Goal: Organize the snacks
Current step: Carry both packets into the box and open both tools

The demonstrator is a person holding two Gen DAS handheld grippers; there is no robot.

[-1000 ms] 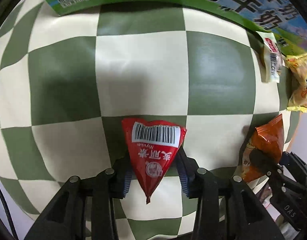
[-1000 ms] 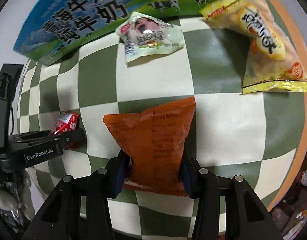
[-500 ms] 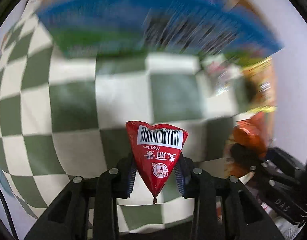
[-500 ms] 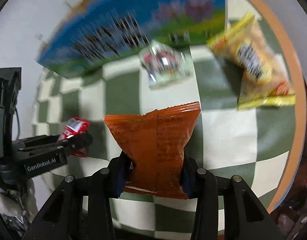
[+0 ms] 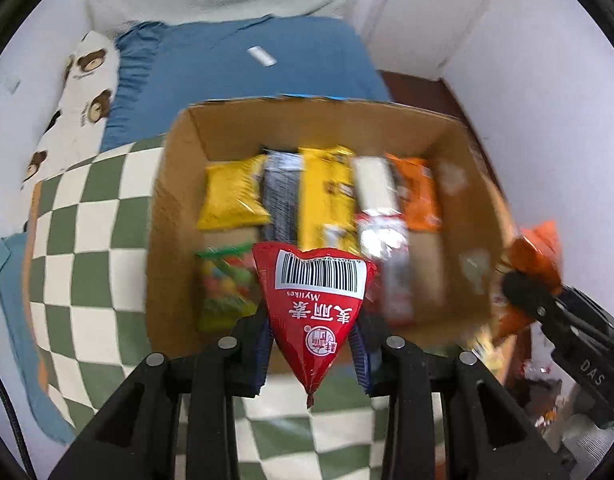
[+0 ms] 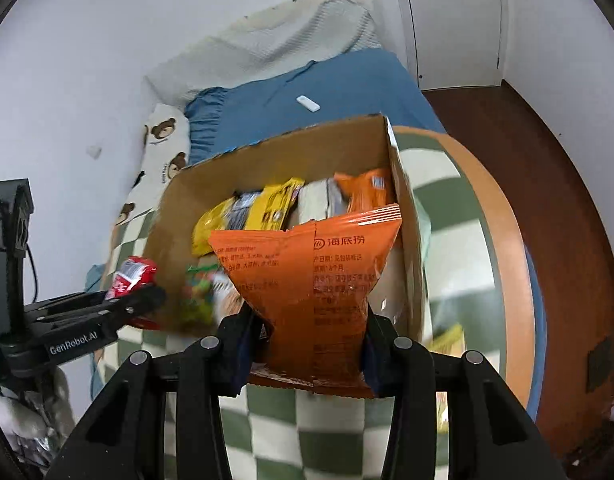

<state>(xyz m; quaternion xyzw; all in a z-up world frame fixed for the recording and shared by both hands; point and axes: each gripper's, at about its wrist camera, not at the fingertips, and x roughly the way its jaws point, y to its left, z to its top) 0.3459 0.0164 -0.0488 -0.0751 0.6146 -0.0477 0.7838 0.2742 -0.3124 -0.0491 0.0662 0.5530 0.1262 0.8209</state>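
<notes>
My left gripper (image 5: 312,336) pinches the red triangular packet (image 5: 313,304) and my right gripper (image 6: 307,336) the orange bag (image 6: 307,280), both mid-frame before the cardboard box (image 5: 175,216); releasing early drops either onto the checkered tablecloth (image 5: 87,280).

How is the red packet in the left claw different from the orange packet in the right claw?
The red packet is a triangle narrowing downward; the orange packet is wider, with a notched top edge. The red packet shows a barcode; the orange packet shows lines of print. Both are held in front of the cardboard box.
</notes>
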